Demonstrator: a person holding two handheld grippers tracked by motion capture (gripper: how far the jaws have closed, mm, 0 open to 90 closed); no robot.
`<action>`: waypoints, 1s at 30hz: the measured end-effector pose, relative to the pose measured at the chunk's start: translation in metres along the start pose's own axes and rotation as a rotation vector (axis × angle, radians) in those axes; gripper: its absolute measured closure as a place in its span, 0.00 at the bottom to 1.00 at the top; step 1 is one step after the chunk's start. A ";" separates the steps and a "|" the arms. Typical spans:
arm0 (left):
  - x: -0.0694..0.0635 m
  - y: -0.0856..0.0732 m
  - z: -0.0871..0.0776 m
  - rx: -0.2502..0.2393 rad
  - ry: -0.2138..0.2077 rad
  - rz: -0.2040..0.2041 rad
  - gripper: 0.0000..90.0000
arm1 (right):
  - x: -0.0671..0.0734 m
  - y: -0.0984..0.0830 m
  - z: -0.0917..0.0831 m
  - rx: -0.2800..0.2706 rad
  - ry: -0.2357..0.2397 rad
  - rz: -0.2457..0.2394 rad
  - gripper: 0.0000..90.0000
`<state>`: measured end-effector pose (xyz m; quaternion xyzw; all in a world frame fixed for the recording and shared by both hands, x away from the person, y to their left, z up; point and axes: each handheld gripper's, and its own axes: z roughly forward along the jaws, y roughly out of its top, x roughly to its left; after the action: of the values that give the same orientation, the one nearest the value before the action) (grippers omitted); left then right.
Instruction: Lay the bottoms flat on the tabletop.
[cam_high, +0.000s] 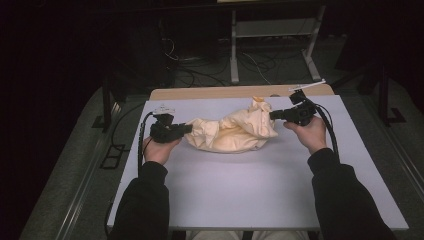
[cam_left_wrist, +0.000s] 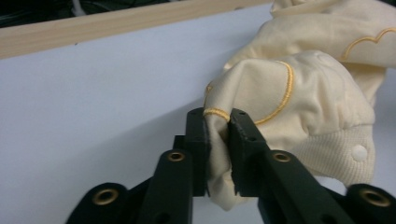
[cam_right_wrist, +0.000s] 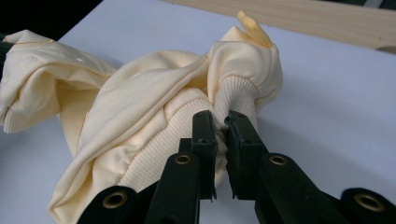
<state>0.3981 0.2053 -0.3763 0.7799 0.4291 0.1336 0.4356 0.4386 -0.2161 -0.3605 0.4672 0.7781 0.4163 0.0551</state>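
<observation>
A crumpled cream garment (cam_high: 230, 131) with yellow embroidery lies bunched on the white table (cam_high: 240, 190), stretched between the two grippers. My left gripper (cam_high: 189, 128) is at its left end. In the left gripper view the jaws (cam_left_wrist: 217, 114) are shut on a fold of the garment (cam_left_wrist: 303, 93) edged with yellow stitching, near a ribbed band with a white snap (cam_left_wrist: 359, 151). My right gripper (cam_high: 272, 115) holds the garment's right end. In the right gripper view its jaws (cam_right_wrist: 220, 119) pinch a ribbed cuff (cam_right_wrist: 236, 93) of the garment (cam_right_wrist: 140, 93).
A wooden strip (cam_high: 210, 92) runs along the table's far edge. Behind it stand a white metal frame (cam_high: 233, 50) and cables (cam_high: 260, 62) on the dark floor. The person's dark sleeves (cam_high: 145, 200) come in from the bottom. Bare tabletop lies in front of the garment.
</observation>
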 end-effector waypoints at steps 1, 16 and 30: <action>0.000 0.000 0.000 0.000 0.000 0.000 0.80 | -0.001 -0.003 0.002 0.003 0.000 0.003 0.90; -0.065 0.027 0.017 -0.107 -0.177 0.103 0.26 | -0.010 -0.028 0.010 -0.025 0.044 0.075 0.90; -0.168 0.029 0.104 0.052 -0.172 0.352 0.31 | -0.003 -0.028 0.008 -0.037 0.061 0.084 0.90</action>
<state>0.3745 0.0068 -0.3859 0.8624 0.2508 0.1293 0.4202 0.4248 -0.2199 -0.3864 0.4856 0.7512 0.4466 0.0223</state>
